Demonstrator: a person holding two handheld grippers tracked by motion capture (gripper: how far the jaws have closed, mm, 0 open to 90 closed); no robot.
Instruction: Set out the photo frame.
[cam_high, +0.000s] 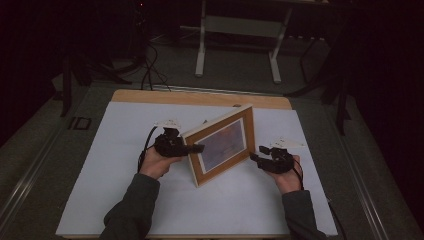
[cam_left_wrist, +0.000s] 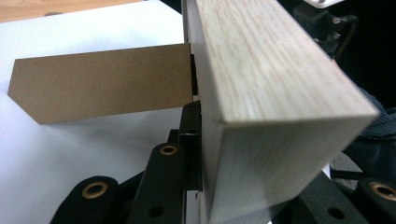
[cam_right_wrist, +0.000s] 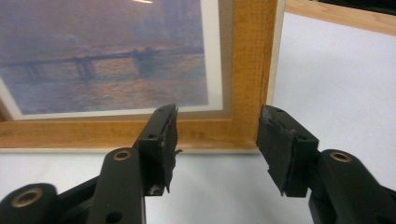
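The white table (cam_high: 125, 165) carries my picture frame (cam_high: 222, 145), upright near its middle on its cardboard stand (cam_left_wrist: 100, 88). My left gripper (cam_high: 197, 148) clamps the frame's edge to steady it; my right gripper (cam_high: 256, 157) stands wide, empty, just beside its corner.

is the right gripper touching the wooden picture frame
Apart. The right gripper view shows the right gripper with open jaws short of the wooden picture frame, white table between them.
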